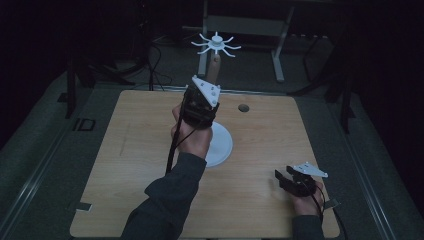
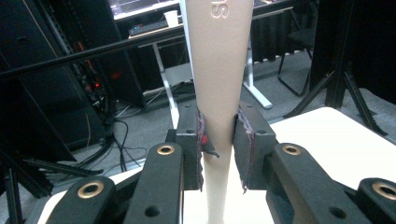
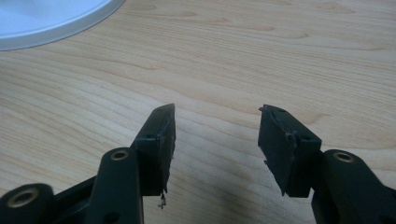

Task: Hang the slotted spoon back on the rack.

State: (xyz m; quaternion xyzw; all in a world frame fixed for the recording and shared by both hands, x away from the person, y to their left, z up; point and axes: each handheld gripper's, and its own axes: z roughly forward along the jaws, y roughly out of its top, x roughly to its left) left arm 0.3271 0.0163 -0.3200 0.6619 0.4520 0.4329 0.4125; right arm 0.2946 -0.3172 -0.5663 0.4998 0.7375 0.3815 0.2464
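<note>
A stand rises from the middle of the wooden table [image 1: 280, 140]: a round white base [image 1: 222, 145], a tapered beige post [image 1: 214, 67] and a white spoked head [image 1: 216, 45] on top. My left gripper [image 1: 208, 86] is shut on the post, well above the base. In the left gripper view the two pads clamp the post [image 2: 219, 70] from both sides, with the left gripper [image 2: 219, 137] pointing level. Near the table's front right corner, my right gripper [image 1: 281, 177] rests low and open. Its jaws [image 3: 217, 126] hold nothing over bare wood, and the base's rim [image 3: 46, 23] lies farther off.
A small dark hole [image 1: 243, 107] sits in the tabletop right of the stand. Beyond the far edge stand a white desk frame [image 1: 245, 25], black stands and loose cables [image 1: 155, 70] on a grey floor. The room is dim.
</note>
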